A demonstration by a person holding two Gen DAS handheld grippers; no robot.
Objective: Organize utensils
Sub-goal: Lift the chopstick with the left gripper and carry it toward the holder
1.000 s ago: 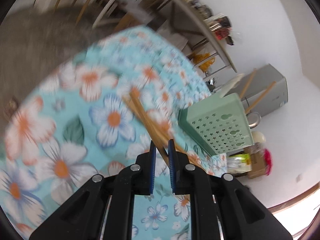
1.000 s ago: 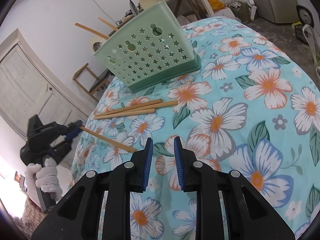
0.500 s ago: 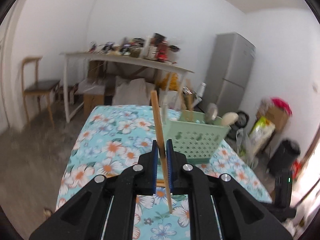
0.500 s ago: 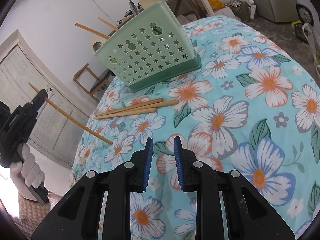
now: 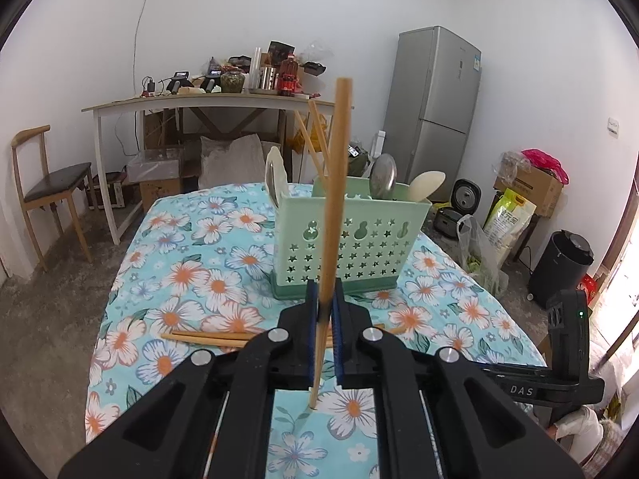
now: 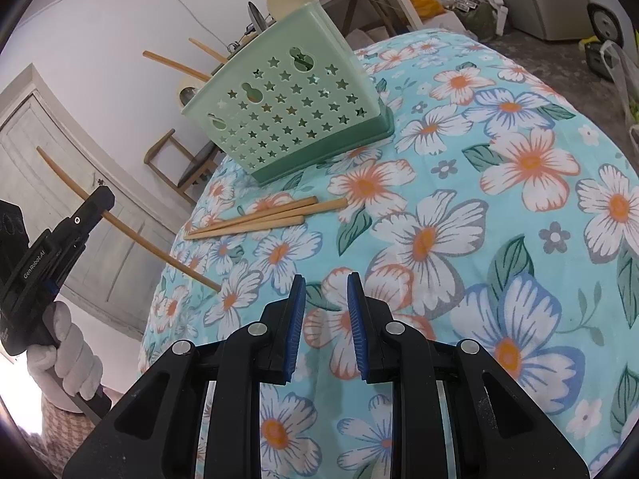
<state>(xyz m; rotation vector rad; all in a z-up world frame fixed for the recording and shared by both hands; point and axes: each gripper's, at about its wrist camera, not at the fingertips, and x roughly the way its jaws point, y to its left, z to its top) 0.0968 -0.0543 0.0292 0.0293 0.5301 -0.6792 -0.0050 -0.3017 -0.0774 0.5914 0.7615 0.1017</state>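
Gripping one wooden chopstick [image 5: 334, 207] near its lower end, the left tool [image 5: 324, 311] holds it almost upright above the floral tabletop [image 5: 191, 279], in front of the green utensil holder [image 5: 351, 239]. Three more chopsticks [image 6: 259, 217] lie flat near the holder's base. The right tool [image 6: 324, 303] hovers above the cloth, jaws parted, nothing between them.

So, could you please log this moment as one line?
left gripper: shut on chopstick, raised upright | right gripper: open, empty | loose chopsticks: on tablecloth | utensil caddy: ahead
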